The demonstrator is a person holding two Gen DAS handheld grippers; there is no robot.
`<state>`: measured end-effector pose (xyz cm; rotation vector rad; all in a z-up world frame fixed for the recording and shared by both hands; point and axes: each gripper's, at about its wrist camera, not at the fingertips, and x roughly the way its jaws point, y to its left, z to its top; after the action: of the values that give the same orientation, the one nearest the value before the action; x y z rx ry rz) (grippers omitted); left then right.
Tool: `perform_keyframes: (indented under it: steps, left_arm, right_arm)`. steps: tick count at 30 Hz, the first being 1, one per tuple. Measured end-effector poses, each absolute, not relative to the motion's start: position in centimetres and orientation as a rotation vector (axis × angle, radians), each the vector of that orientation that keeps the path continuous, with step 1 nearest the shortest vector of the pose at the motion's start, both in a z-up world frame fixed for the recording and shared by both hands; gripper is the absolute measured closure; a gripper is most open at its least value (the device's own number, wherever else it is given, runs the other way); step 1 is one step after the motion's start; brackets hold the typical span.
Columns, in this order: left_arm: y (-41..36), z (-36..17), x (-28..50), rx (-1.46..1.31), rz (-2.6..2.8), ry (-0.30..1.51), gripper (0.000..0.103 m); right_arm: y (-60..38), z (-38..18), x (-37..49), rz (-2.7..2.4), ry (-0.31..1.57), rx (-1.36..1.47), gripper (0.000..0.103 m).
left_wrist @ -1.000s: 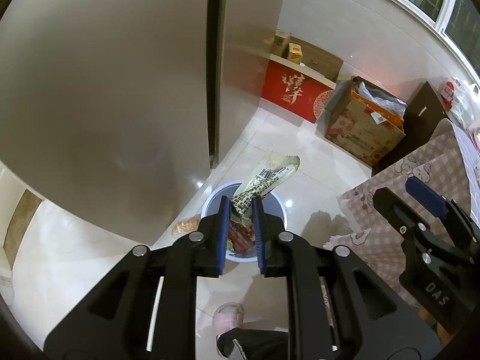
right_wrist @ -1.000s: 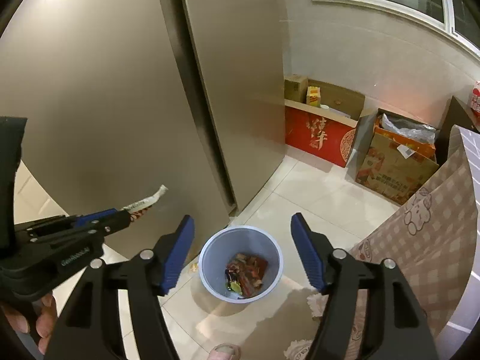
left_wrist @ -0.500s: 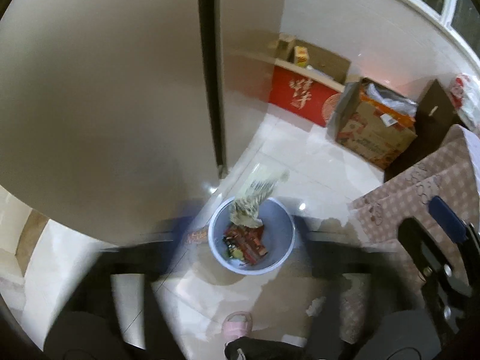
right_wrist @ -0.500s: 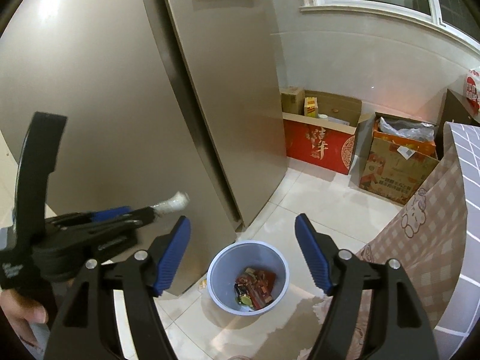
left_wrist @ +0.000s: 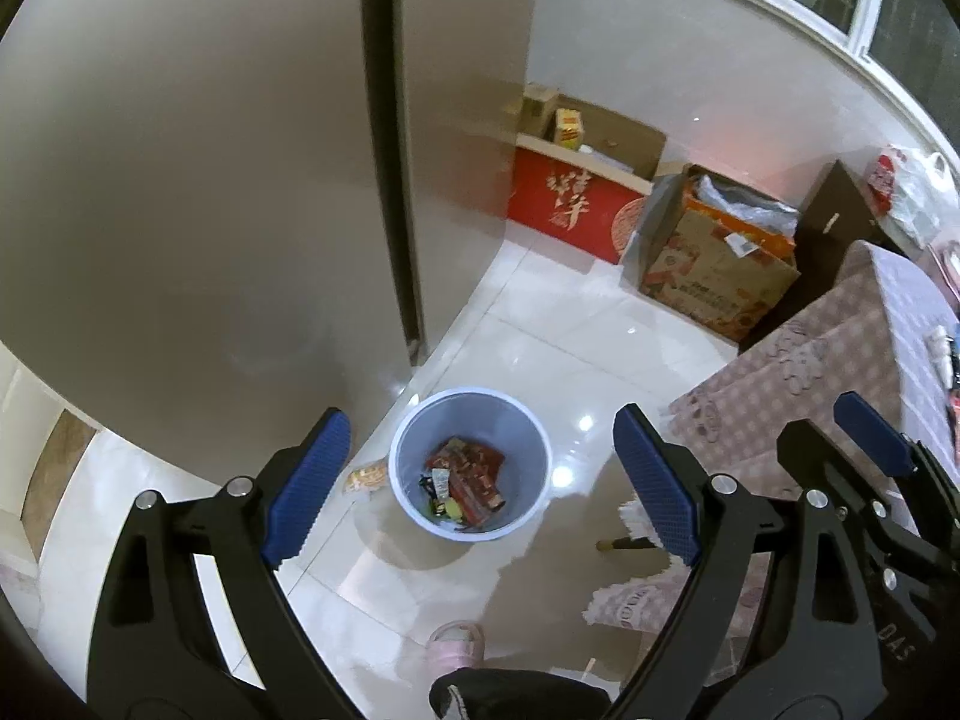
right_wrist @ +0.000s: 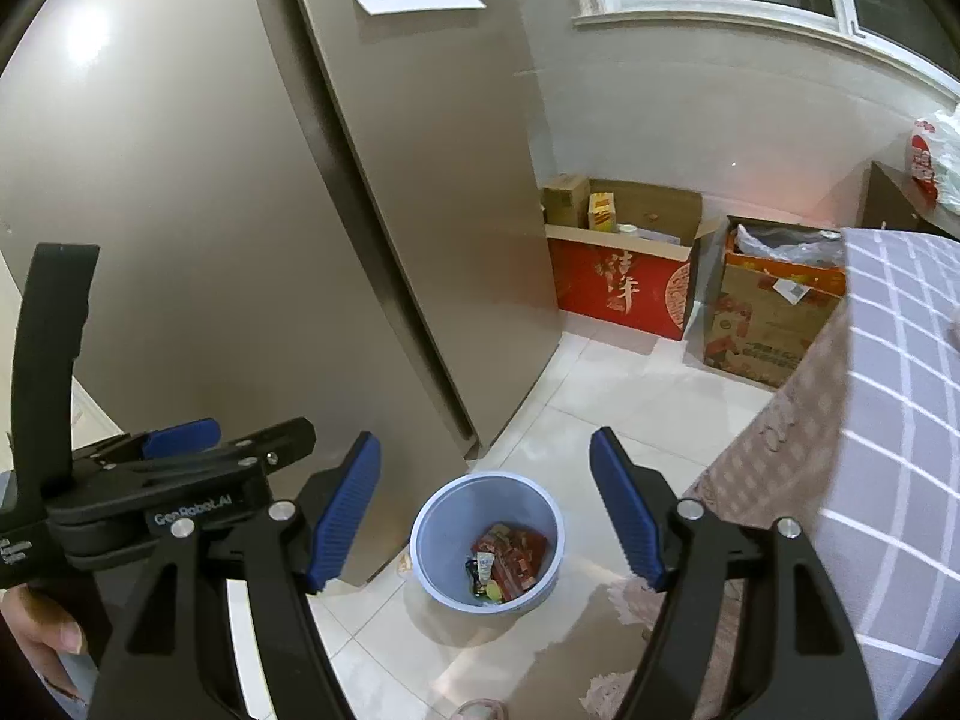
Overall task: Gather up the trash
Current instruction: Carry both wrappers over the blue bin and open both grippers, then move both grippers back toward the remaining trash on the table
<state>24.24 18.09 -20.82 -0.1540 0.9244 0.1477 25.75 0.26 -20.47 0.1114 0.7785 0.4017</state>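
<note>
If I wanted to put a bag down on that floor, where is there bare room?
Bare white tile lies between the blue bin, the red box and the printed carton. Crowded: boxes line the wall, and an orange scrap lies left of the bin by the fridge. The draped table closes the right.

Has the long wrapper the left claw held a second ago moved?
Yes. It dropped out of the left claw, now open, down toward the blue bin of wrappers by the fridge.
</note>
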Motion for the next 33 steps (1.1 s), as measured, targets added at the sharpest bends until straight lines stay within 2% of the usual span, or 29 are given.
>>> perform_keyframes:
  steps: [7,16,29,30,31,33]
  left_arm:
    - [11.8,-17.2,22.7,-0.116,0.044,0.862,0.015]
    - [-0.9,-14.5,21.9,-0.037,-0.148,0.828,0.015]
    - [-12.9,-16.3,22.9,0.084,-0.263,0.899,0.015]
    - [-13.4,-16.5,23.2,0.082,-0.267,0.907,0.015]
    - [-13.8,-16.7,23.5,0.076,-0.271,0.913,0.015]
    - [-14.6,-17.0,24.0,0.065,-0.280,0.929,0.015]
  right_arm:
    - [-5.2,-17.7,23.1,0.345,0.727,0.130,0.032]
    - [-17.4,-15.0,19.1,0.137,0.685,0.095,0.028]
    - [-28.4,-19.5,20.6,-0.016,0.839,-0.097,0.026]
    - [-28.7,-19.9,21.0,-0.007,0.862,-0.109,0.027]
    - [-29.0,-20.1,21.3,0.011,0.873,-0.104,0.042]
    - [-29.0,-20.0,21.4,-0.003,0.871,-0.121,0.064]
